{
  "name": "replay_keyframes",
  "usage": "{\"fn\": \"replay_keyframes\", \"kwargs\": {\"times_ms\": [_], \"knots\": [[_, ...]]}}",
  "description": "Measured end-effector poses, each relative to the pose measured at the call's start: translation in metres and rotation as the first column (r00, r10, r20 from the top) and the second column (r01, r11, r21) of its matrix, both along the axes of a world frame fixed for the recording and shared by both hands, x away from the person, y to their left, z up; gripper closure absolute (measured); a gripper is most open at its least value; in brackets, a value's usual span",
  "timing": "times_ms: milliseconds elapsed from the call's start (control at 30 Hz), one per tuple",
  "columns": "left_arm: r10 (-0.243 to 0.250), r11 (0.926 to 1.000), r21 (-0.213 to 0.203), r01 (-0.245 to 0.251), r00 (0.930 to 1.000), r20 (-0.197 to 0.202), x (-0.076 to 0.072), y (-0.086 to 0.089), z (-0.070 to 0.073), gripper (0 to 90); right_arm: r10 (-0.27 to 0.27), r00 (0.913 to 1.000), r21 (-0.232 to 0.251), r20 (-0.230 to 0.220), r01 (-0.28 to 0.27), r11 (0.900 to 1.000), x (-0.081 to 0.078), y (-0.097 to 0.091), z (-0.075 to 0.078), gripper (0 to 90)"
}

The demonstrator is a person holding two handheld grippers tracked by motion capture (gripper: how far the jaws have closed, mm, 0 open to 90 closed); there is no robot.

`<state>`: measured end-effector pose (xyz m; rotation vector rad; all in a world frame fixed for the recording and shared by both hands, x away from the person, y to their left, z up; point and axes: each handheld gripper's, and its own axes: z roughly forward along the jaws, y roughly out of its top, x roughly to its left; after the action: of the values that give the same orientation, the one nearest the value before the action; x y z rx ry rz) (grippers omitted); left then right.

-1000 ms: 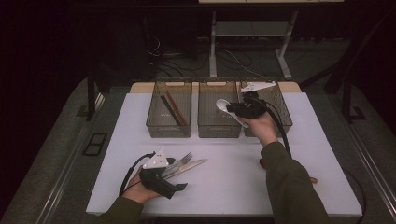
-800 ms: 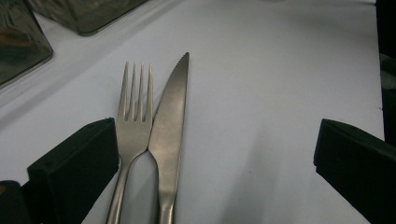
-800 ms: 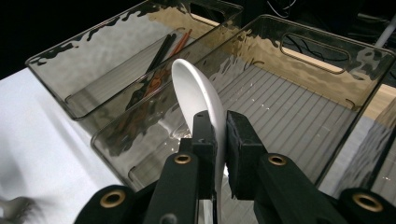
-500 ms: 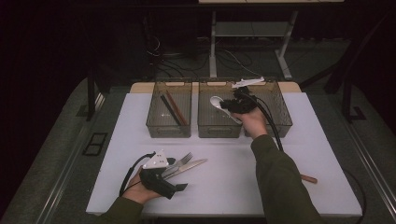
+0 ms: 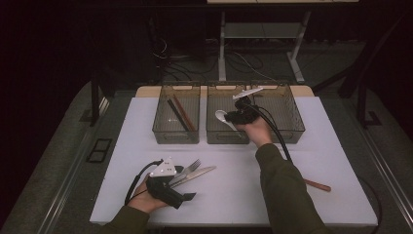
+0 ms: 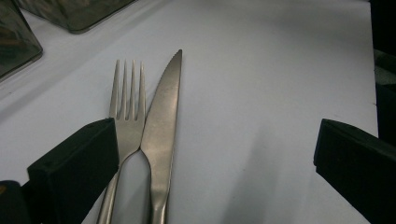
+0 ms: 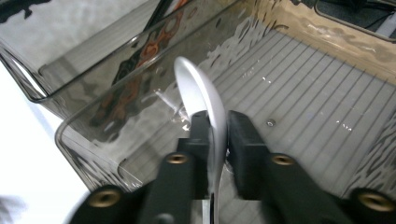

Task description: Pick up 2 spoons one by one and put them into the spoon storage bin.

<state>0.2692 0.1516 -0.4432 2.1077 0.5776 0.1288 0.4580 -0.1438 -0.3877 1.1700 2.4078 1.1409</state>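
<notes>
The white tabletop spans the lower two-thirds of the high view; its centre and right half lie mostly bare, with open margins at left and right edges. Three clear bins stand in a row at its upper edge. The left bin holds dark and reddish chopsticks; the middle bin lies under the right gripper, whose jaws, just eased slightly wider, still pinch a white spoon just above the bin's ribbed floor; the right bin holds nothing visible. At lower left, the left gripper rests wide open beside a fork and knife, which lie side by side and touch. A brown stick lies at right.
</notes>
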Motion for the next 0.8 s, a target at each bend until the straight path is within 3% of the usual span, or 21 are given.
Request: {"fn": "replay_keyframes", "kwargs": {"times_ms": [233, 433, 667, 800], "knots": [[0.0, 1.0, 0.006, 0.0, 1.0, -0.002, 0.0, 0.0, 0.0, 0.0, -0.007, 0.9994, 0.054, 0.034, 0.005, 0.9985, -0.006, -0.009, 0.012, 55.9], [0.006, 1.0, 0.001, -0.006, 1.0, -0.007, 0.0, -0.001, -0.001, 0.0, 0.004, 0.9985, 0.126, 0.055, -0.011, 0.992, -0.023, -0.024, 0.023, 48.2], [0.013, 0.9999, 0.002, -0.013, 0.9999, -0.01, 0.0, 0.0, -0.001, 0.0, 0.081, 0.9945, 0.099, 0.067, -0.088, 0.9912, -0.046, -0.036, 0.028, 42.1], [0.011, 0.9999, 0.009, -0.011, 0.9999, -0.007, 0.0, 0.0, -0.001, 0.0, 0.088, 0.9936, 0.092, 0.071, -0.094, 0.9913, -0.058, -0.044, 0.028, 40.0]]}}
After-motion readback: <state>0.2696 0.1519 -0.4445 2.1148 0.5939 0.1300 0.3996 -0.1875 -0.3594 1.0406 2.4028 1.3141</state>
